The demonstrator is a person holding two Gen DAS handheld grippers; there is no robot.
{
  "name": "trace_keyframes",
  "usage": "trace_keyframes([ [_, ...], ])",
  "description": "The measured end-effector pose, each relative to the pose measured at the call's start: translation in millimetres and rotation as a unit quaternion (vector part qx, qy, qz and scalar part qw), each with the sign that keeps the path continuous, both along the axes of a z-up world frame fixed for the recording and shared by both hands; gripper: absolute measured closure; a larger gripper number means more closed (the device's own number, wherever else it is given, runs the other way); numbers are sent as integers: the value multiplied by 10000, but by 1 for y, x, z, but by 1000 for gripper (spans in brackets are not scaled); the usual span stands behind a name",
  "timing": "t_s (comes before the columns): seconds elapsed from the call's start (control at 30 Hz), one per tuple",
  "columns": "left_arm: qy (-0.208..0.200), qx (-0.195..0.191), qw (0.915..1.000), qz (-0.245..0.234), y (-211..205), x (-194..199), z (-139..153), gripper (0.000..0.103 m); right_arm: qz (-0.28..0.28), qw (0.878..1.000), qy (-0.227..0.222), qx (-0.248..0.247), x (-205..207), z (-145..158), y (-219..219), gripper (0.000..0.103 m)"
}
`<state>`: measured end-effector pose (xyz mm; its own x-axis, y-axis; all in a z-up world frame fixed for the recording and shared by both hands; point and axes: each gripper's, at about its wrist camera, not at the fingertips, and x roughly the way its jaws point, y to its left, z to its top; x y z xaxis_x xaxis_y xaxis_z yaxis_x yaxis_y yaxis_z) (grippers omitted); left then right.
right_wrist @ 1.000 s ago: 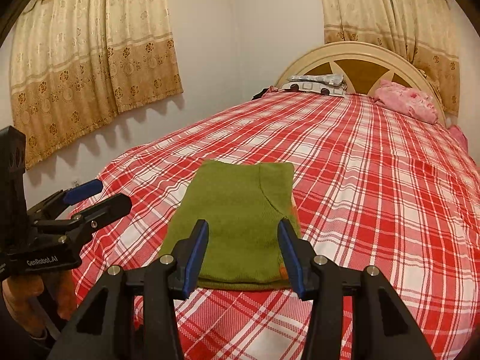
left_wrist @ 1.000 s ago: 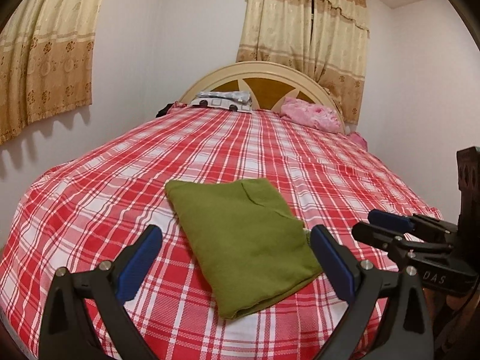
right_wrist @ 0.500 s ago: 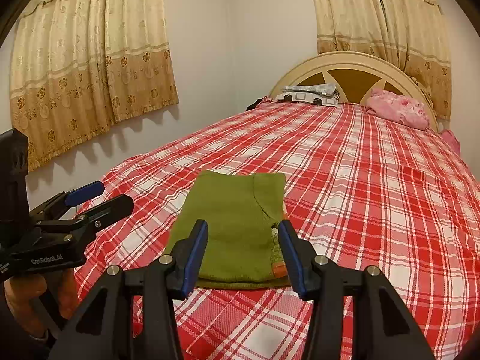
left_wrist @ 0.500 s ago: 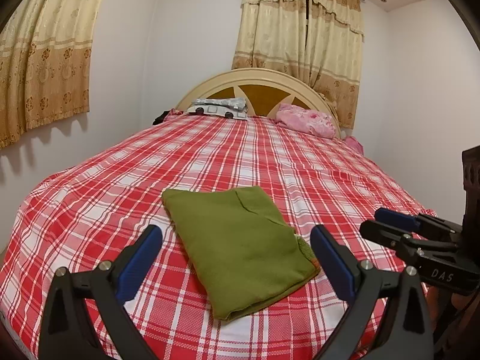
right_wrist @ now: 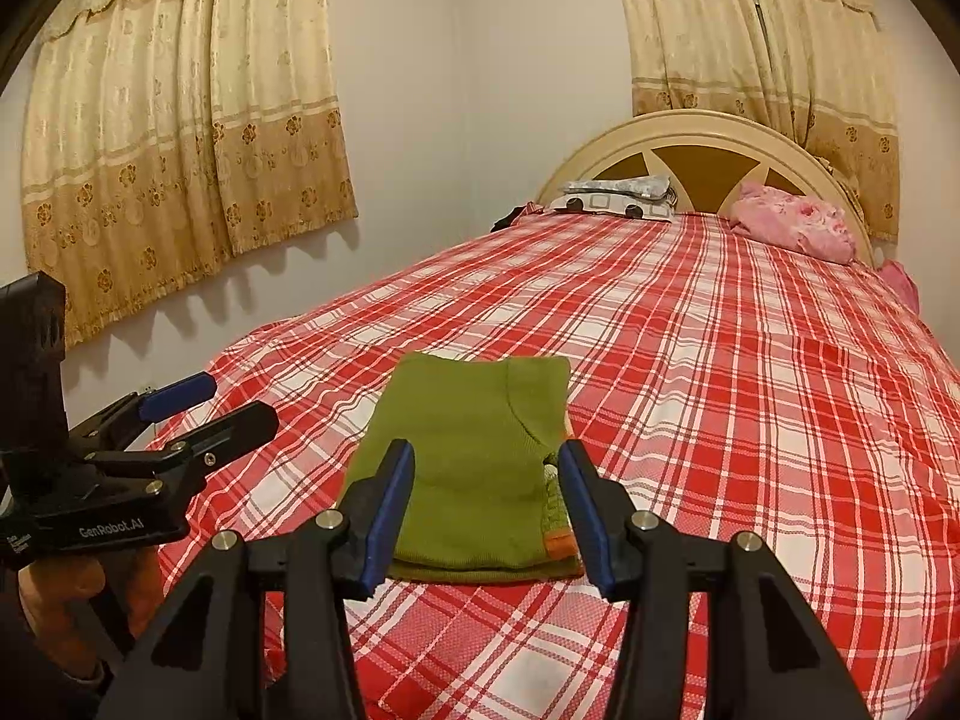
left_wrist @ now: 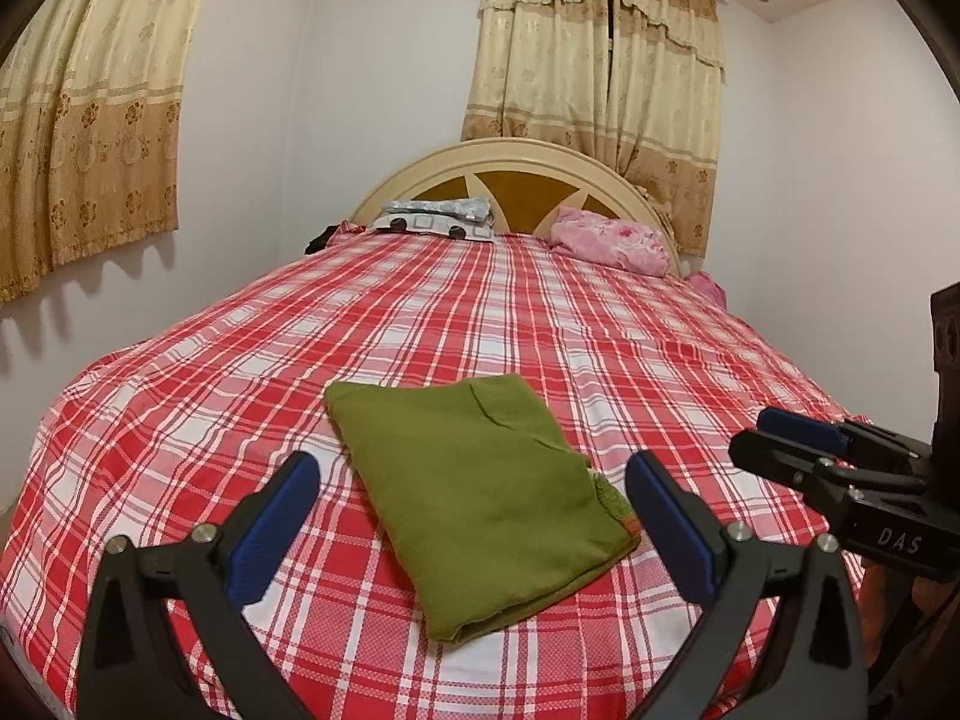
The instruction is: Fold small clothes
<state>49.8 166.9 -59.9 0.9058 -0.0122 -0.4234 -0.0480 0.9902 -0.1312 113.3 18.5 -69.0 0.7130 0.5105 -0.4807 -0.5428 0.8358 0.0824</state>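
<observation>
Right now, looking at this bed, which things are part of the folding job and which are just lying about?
Part of the job:
green garment, folded flat on the bed
left tongs, open, empty
right tongs, open, empty

Just lying about:
checked bedsheet
pink pillow
grey patterned pillow
headboard
curtains

Both wrist views face the headboard (left_wrist: 522,180) from the bed's (right_wrist: 750,360) foot.
</observation>
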Motion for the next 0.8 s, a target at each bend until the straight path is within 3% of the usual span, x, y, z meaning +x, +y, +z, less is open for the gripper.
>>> trace_keyframes([
  [0.37, -45, 201, 9998, 47, -1, -2, 10, 0, -10, 10000, -39, 29, -3, 3, 2, 51],
  [0.8, -209, 93, 9995, 195, 10, -6, 18, 0, 58, 9999, -126, 60, -10, 6, 5, 51],
])
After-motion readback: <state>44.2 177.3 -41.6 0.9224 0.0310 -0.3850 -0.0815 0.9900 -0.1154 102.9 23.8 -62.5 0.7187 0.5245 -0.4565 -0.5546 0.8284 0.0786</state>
